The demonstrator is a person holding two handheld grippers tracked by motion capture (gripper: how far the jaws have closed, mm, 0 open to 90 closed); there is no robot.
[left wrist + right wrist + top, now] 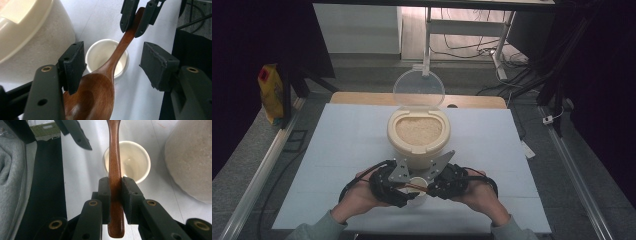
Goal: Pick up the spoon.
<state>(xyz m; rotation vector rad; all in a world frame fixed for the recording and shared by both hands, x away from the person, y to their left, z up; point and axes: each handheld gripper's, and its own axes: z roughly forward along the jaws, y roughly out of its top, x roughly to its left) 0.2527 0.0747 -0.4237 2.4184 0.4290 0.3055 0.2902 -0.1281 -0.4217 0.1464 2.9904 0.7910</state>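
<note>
Wood made the spoon stiff, light and a little slick, so I judged the flat handle the best place to take it. My right gripper was clamped on that handle near its end, holding the spoon level above the small white cup, just beside the open rice bucket. My left gripper stood partly open around the bowl, one pad at its edge, the other clear. Pinching the curved bowl looked likely to slip; the neck seemed safer.
</note>
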